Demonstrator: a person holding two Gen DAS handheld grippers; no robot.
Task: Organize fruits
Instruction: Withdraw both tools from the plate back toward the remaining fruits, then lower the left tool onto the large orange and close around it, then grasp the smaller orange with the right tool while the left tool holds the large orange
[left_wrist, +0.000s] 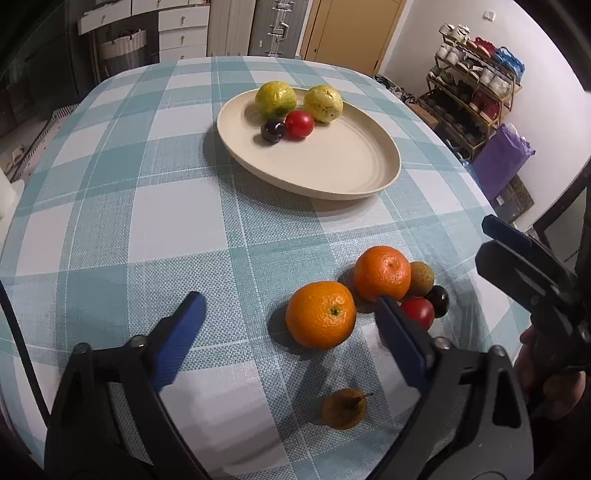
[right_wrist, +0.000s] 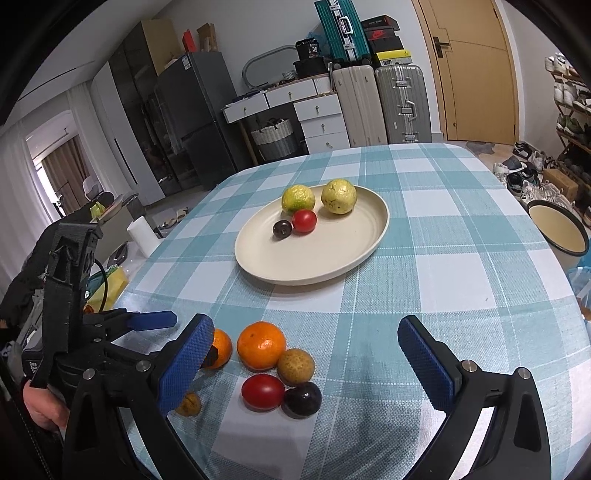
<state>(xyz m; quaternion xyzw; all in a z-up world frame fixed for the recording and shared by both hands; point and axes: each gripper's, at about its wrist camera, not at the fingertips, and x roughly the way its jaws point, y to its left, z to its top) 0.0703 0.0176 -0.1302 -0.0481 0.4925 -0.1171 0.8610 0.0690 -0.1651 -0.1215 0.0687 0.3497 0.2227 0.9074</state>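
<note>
**Ana:** Left wrist view first: why does the left gripper (left_wrist: 288, 328) sit so low with its jaws spread wide?

**Ben:** I'd say it is lining up a pick. It grips nothing; the near orange (left_wrist: 320, 314) lies between its fingers, closer to the right-hand one, apparently not touching either. The second orange (left_wrist: 382, 272) is just beyond that finger's tip, and a small brown fruit (left_wrist: 344, 408) lies closer in, under the tool.

**Ana:** And the right gripper (right_wrist: 306, 336)?

**Ben:** Also spread wide and empty, above the cluster. Between its fingers I see a red fruit (right_wrist: 263, 392) touching a dark plum-like fruit (right_wrist: 303, 400), with a speckled tan fruit (right_wrist: 296, 366) just ahead of them.

**Ana:** Where should they go?

**Ben:** Probably the cream plate (right_wrist: 332, 266), well ahead of both tools on the checked tablecloth (right_wrist: 461, 266). It already holds two yellow-green fruits (right_wrist: 298, 198), a red one and a dark one, grouped at its far end.

**Ana:** How do the oranges look?

**Ben:** Round, glossy, dimpled skin; likely to roll if nudged.
</note>
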